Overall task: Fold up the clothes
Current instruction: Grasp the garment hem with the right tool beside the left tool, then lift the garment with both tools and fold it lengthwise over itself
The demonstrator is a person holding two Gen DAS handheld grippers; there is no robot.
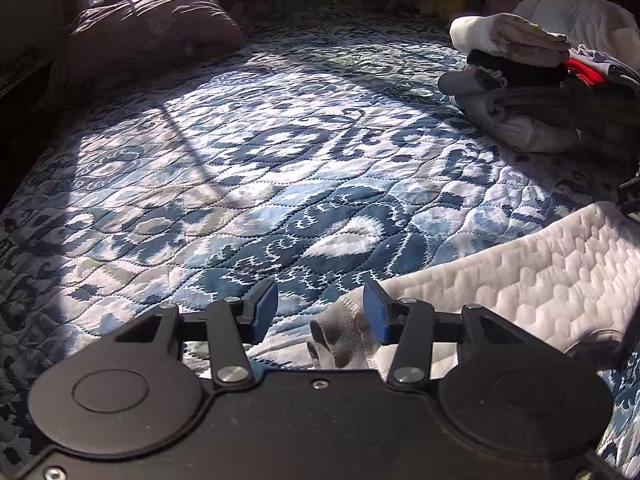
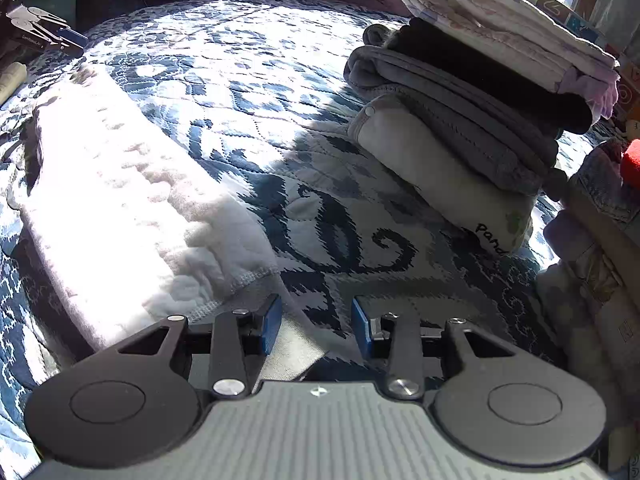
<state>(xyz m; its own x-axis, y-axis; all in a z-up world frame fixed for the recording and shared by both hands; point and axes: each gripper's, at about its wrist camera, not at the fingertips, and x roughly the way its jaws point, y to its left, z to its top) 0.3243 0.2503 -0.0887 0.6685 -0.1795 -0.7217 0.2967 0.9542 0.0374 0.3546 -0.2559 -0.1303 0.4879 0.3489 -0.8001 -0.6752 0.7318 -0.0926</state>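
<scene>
Stack of folded clothes (image 2: 472,92) on bed (image 1: 248,152): done. White quilted garment (image 2: 132,200) flat, partly folded (judgement), near both tools. Left tool (image 1: 320,316) wide, empty, sock (image 1: 344,340) beside. Right tool (image 2: 316,322) wide, empty.

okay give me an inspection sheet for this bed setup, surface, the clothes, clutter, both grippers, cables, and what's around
Surface: blue and white patterned quilt, partly in sunlight.
Job's things: white quilted garment lying flat on the quilt; stack of folded clothes beside it, apart from it.
Clutter: small grey and white sock-like piece at the garment's edge; loose clothes pile at the far right.
Grippers: left gripper open, holding nothing; right gripper open, low over the garment's hem.
Cables: nothing seen.
Surroundings: brown pillow at the head of the bed; bright window behind it.
</scene>
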